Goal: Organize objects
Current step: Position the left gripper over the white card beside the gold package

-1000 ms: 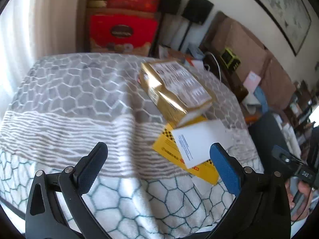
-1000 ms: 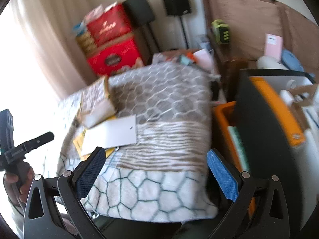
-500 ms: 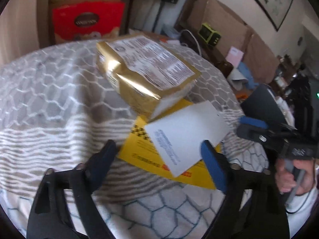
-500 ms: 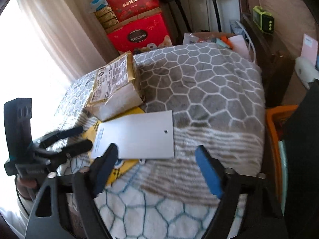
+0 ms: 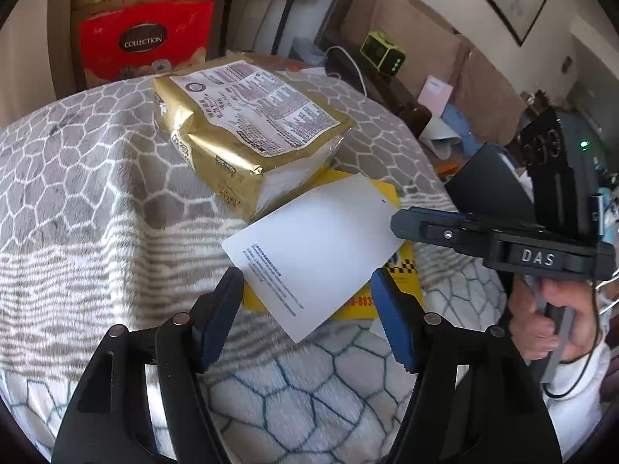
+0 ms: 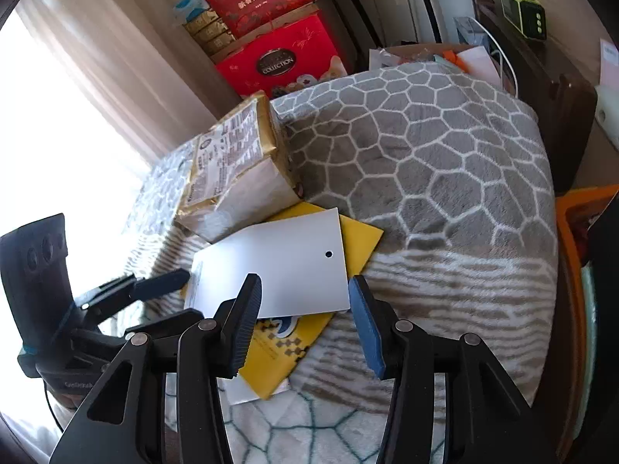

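both the left gripper (image 5: 305,315) and right gripper (image 6: 305,319) have dropped close over the white card (image 5: 313,251) beside the gold packet (image 5: 247,131), empty jaws half-wide and closing, likely readying a pickup.

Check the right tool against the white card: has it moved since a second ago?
Yes. The right tool has closed in on the white card, which now lies just ahead of its closing jaws, with nothing between them; before, the card lay farther off to their left.

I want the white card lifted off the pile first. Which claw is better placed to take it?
Probably the right claw: its closing jaws straddle the white card's near edge. The left claw frames only a corner.
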Demonstrator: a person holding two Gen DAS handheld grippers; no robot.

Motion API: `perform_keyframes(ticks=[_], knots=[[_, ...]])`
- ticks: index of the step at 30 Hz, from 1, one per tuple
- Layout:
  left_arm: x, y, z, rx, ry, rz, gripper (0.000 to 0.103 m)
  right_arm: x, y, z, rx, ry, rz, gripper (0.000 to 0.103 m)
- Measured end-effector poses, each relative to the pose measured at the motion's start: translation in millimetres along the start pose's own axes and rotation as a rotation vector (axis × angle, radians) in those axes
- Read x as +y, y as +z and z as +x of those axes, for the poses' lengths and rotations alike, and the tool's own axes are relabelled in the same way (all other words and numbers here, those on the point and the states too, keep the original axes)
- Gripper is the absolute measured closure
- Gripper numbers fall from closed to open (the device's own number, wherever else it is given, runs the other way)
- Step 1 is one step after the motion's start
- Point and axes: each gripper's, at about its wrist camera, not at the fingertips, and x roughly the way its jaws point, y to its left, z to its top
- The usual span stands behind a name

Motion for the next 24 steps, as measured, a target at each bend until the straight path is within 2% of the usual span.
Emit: perform_keyframes(ticks=[4,8,10,12,15,17,19,21,24], knots=[[-1,-13,-20,0.017,-0.02,0.024,0.039,20,-5,5,0.03,0.132,-0.01,0.056],[-6,-30,-38,0.042,0.042,0.082,0.039,41,-10,7,0.052,0.132,-0.077,0.056],[-2,-35,-53,0.036,0.068,0.083,0.039,40,-12,-1,0.021,0.098,-0.085,0.056],[7,-32,-67,0.0,0.088,0.068,0.034,39,-17,-18,-0.055,-0.017,-0.13,0.055],[17,-18,-73,-0.043,0.15,0.066,0.024,36,-29,-29,-0.056,-0.166,-0.189,0.05],[19,-6,-69,-0.071,0.178,0.115,0.019,34,-39,-30,-0.034,-0.194,-0.199,0.046],[15,6,-54,-0.077,0.167,0.221,0.01,37,-49,-28,-0.018,-0.182,-0.213,0.028],[9,12,-33,-0.047,0.135,0.342,0.006,41,-58,-24,-0.003,-0.19,-0.247,0.02],[0,14,-7,0.01,0.17,0.446,0.006,43,-68,-21,0.002,-0.221,-0.283,0.018]])
